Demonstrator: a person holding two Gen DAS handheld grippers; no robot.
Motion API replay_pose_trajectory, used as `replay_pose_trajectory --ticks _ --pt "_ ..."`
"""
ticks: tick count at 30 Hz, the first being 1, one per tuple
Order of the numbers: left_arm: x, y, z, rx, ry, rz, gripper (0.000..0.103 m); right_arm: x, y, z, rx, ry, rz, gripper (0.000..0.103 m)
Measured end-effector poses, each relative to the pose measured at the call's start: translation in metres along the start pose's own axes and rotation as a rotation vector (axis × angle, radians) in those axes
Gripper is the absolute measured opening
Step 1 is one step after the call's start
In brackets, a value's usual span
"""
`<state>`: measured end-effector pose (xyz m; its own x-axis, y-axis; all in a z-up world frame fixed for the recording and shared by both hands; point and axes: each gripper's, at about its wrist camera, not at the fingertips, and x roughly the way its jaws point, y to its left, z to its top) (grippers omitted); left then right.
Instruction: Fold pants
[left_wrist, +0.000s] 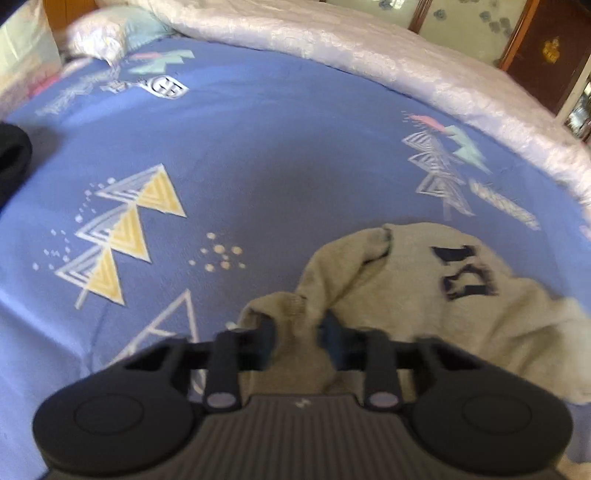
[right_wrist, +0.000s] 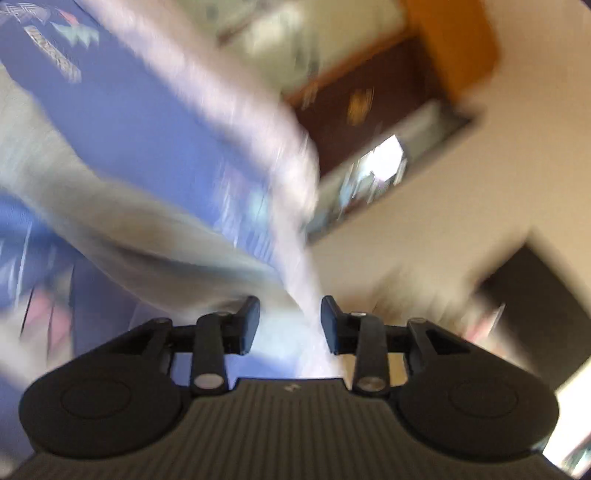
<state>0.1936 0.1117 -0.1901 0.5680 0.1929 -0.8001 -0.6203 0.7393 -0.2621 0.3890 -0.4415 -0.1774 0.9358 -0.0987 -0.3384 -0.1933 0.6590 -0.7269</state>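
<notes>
Grey pants (left_wrist: 424, 295) with a dark printed letter mark lie bunched on the blue patterned bed sheet (left_wrist: 240, 155), at the lower right of the left wrist view. My left gripper (left_wrist: 299, 336) is shut on a fold of that grey cloth, which fills the gap between its fingers. The right wrist view is heavily blurred. There the grey pants (right_wrist: 110, 221) stretch across the left side down to the left finger. My right gripper (right_wrist: 290, 321) stands open, and I see no cloth pinched between its pads.
A white quilt (left_wrist: 369, 51) is heaped along the far side of the bed. A dark garment (left_wrist: 11, 158) lies at the left edge. A dark wooden cabinet (left_wrist: 546, 51) stands beyond the bed, and the dark cabinet (right_wrist: 351, 103) also shows in the right wrist view.
</notes>
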Motion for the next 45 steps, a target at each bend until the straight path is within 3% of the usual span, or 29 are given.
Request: replay_pose_trajectory --ticks 3,6,10,13,15,18,21,25,27,29,31,35,37,38,39,40,42,43,45 --pt "-0.024 0.005 -0.002 0.006 -0.016 -0.04 0.017 0.002 -0.022 -0.029 0.253 0.153 0.118 0.038" --pt "-0.054 0.012 -0.004 0.002 -0.027 -0.069 0.017 0.004 -0.044 -0.046 0.524 0.249 0.229 0.038" --pt "-0.091 0.028 -0.004 -0.054 -0.055 -0.113 0.017 0.022 -0.059 -0.039 0.951 0.284 0.439 0.041" --pt "-0.106 0.039 -0.005 -0.089 -0.061 -0.129 0.017 0.043 -0.056 -0.04 1.22 0.317 0.532 0.042" --pt "-0.11 0.042 -0.006 -0.093 -0.054 -0.122 0.017 0.054 -0.05 -0.029 1.315 0.338 0.567 0.041" --pt "-0.112 0.041 -0.005 -0.086 -0.05 -0.108 0.017 0.076 -0.04 -0.005 1.332 0.383 0.507 0.039" --pt "-0.114 0.037 -0.002 -0.082 -0.061 -0.105 0.017 0.091 -0.032 0.018 1.239 0.409 0.391 0.041" --pt "-0.118 0.035 0.0 -0.085 -0.077 -0.112 0.017 0.123 -0.013 0.039 1.11 0.544 0.396 0.041" --pt "-0.118 0.035 0.0 -0.089 -0.076 -0.113 0.017 0.124 -0.007 0.047 1.022 0.564 0.382 0.04" --pt "-0.118 0.036 -0.001 -0.094 -0.074 -0.113 0.017 0.127 -0.003 0.06 0.918 0.569 0.378 0.021" --pt "-0.119 0.038 -0.002 -0.105 -0.075 -0.116 0.017 0.112 -0.016 0.066 0.923 0.508 0.359 0.018" --pt "-0.125 0.046 -0.005 -0.127 -0.093 -0.14 0.017 0.058 -0.078 0.051 1.305 0.087 0.438 0.019" --pt "-0.125 0.049 -0.008 -0.128 -0.094 -0.143 0.017 0.04 -0.09 0.024 1.41 -0.036 0.423 0.024" --pt "-0.124 0.05 -0.01 -0.126 -0.092 -0.139 0.017 0.038 -0.091 0.008 1.428 -0.033 0.396 0.03" --pt "-0.123 0.052 -0.012 -0.127 -0.086 -0.138 0.017 0.041 -0.088 -0.01 1.427 0.017 0.364 0.043" --pt "-0.122 0.054 -0.013 -0.132 -0.078 -0.141 0.017 0.046 -0.084 -0.028 1.413 0.105 0.323 0.047" --pt "-0.119 0.057 -0.016 -0.142 -0.064 -0.145 0.018 0.056 -0.074 -0.069 1.387 0.315 0.222 0.047" --pt "-0.118 0.059 -0.017 -0.144 -0.061 -0.143 0.018 0.055 -0.072 -0.089 1.404 0.369 0.191 0.047" --pt "-0.116 0.059 -0.017 -0.146 -0.058 -0.141 0.018 0.049 -0.074 -0.112 1.448 0.394 0.158 0.047"
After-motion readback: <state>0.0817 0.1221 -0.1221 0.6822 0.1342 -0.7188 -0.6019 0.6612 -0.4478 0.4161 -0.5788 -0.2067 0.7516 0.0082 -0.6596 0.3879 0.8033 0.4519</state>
